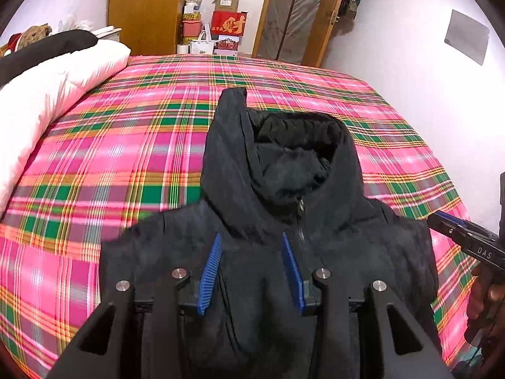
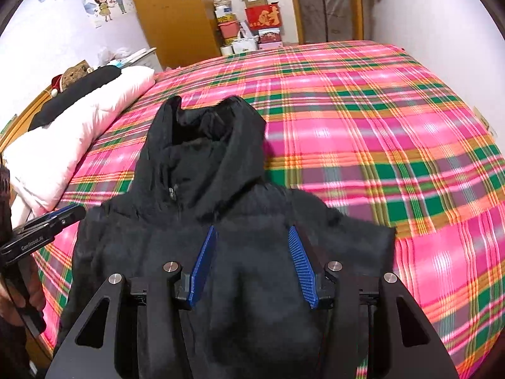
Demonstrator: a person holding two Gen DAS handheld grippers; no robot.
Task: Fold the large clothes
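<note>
A black hooded jacket lies front up on the plaid bed, zipper closed, hood pointing away; it also shows in the right wrist view. My left gripper hovers open over the jacket's chest, left of the zipper, blue pads apart and empty. My right gripper hovers open over the chest on the jacket's right side, empty. The right gripper's tip also appears at the right edge of the left wrist view, and the left gripper's tip at the left edge of the right wrist view.
The bed has a pink, green and orange plaid sheet. A white duvet with a dark garment on it lies along the left side. Boxes and bags are stacked beyond the bed beside a wooden wardrobe.
</note>
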